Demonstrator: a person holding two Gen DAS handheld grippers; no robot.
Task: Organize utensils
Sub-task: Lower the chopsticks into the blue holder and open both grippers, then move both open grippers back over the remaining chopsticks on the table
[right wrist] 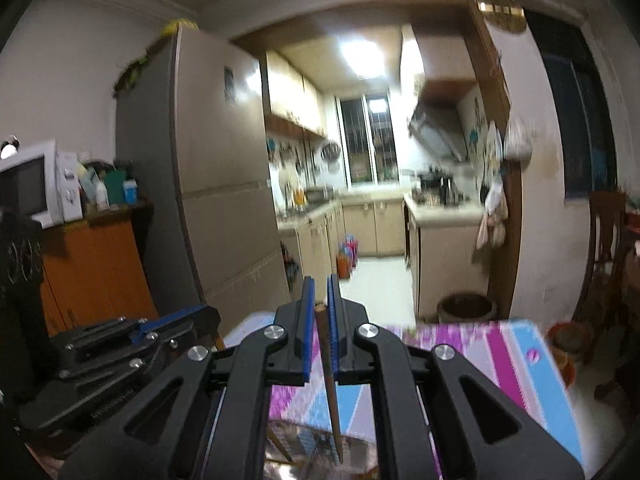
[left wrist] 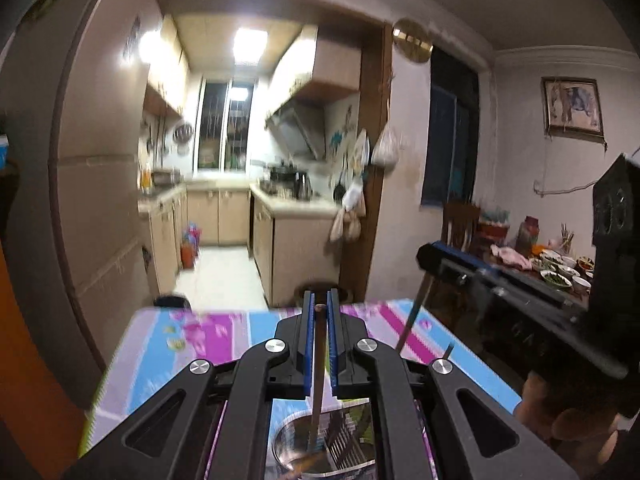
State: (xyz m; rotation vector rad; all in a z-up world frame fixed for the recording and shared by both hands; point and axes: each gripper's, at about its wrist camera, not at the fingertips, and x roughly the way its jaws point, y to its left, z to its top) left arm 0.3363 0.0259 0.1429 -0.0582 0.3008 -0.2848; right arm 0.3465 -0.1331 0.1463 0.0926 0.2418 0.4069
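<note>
Two handheld grippers hover above a bench draped in a pink, blue and purple striped cloth, each clamped on a single wooden chopstick. The left gripper has its blue-padded fingers drawn nearly together around a brown chopstick that runs down between them, its lower end reaching into a shiny metal utensil holder standing on the bench directly beneath. Slotted walls of the holder show in the gap under the gripper.

The right gripper is likewise closed to a narrow gap on a second chopstick, which hangs tip-down, slightly tilted, over the rim of the same metal holder; whether its tip touches the holder cannot be told through the blur. Seen from the left wrist, the right gripper sits up and to the right, its chopstick slanting down toward the bench.

Behind them stand a tall refrigerator and a lit galley kitchen.
</note>
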